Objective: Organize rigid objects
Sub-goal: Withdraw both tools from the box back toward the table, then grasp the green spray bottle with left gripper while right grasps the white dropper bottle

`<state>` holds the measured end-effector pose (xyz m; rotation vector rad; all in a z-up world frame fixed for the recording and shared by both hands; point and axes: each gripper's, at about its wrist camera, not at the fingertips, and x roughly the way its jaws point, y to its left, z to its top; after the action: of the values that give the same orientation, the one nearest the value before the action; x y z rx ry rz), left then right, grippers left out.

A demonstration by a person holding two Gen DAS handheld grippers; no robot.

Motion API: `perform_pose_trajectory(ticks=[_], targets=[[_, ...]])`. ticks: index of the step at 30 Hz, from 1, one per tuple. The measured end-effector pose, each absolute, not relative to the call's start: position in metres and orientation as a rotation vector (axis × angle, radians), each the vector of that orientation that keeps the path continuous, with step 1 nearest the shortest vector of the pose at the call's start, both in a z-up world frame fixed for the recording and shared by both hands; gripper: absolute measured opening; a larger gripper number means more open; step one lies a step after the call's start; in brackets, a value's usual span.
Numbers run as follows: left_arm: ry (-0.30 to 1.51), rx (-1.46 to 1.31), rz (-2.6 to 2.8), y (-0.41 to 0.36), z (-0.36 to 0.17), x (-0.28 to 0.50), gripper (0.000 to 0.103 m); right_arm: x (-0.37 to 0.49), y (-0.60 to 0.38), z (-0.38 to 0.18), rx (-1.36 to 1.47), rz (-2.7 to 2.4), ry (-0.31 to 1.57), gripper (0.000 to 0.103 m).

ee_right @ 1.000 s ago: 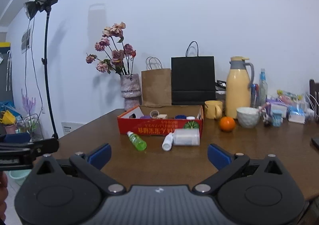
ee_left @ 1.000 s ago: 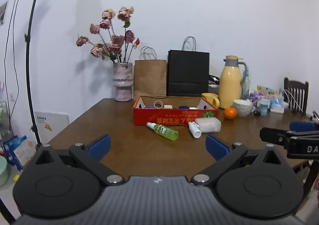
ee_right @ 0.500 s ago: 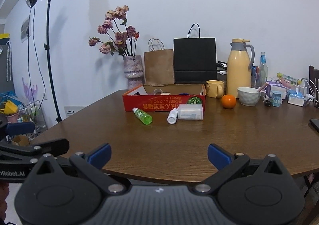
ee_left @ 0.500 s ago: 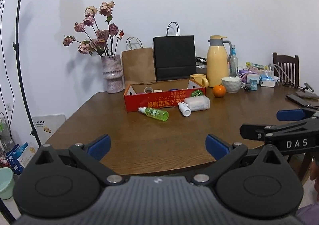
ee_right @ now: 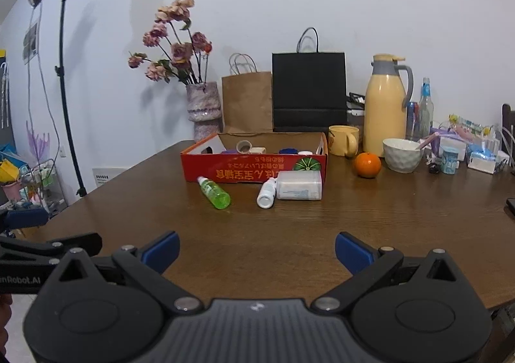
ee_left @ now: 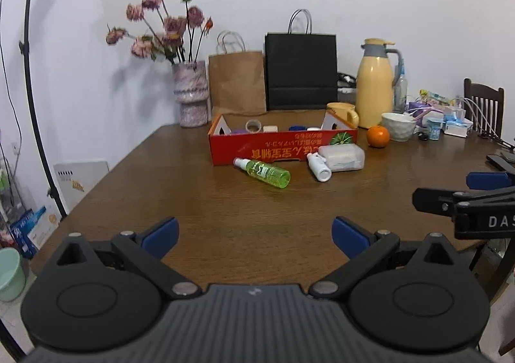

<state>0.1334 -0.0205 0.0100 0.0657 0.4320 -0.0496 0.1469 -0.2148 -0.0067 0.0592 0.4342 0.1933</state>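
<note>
- The left gripper (ee_left: 254, 236) hovers over the near edge of the tabletop (ee_left: 225, 211), its blue-padded fingers (ee_left: 161, 232) spread wide with nothing between them.
- The right gripper (ee_right: 257, 250) hangs beside it at a similar height, fingers (ee_right: 352, 252) likewise released and empty; each gripper shows at the edge of the other's view.
- Further in, a green spray bottle (ee_right: 214, 193) lies on its side on the bare wood, nozzle toward the box.
- To its right, a small white bottle (ee_right: 266, 193) also lies flat, just beside a white rectangular plastic case (ee_right: 299, 185), which rests against the front of the box.
- Behind these three stands a red cardboard box (ee_right: 244, 168), open on top, with a tape roll (ee_right: 243, 146) and other small items inside that are too small to name.
- Right of the box sit an orange (ee_right: 367, 164), a yellow mug (ee_right: 343, 140) and a white bowl (ee_right: 402, 154).
- Along the wall stand a vase of dried roses (ee_right: 204, 112), a brown paper bag (ee_right: 247, 102), a black paper bag (ee_right: 309, 91) and a yellow thermos jug (ee_right: 388, 105).
</note>
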Motion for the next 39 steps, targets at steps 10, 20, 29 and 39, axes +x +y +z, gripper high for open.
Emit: perform_pose_trajectory(ticks=[10, 20, 29, 39], targets=[[0.504, 0.007, -0.030, -0.010, 0.008, 0.224, 0.103, 0.237, -0.215, -0.011, 0.018, 0.203, 0.485, 0.101], [0.574, -0.020, -0.096, -0.027, 0.000, 0.320, 0.103, 0.323, -0.223, -0.023, 0.003, 0.206, 0.540, 0.089], [0.611, -0.025, -0.147, -0.056, -0.018, 0.382, 0.103, 0.365, -0.252, -0.036, 0.009, 0.185, 0.573, 0.077], [0.689, -0.088, -0.060, -0.034, -0.041, 0.436, 0.070, 0.407, -0.211, -0.056, 0.005, 0.310, 0.630, 0.049]])
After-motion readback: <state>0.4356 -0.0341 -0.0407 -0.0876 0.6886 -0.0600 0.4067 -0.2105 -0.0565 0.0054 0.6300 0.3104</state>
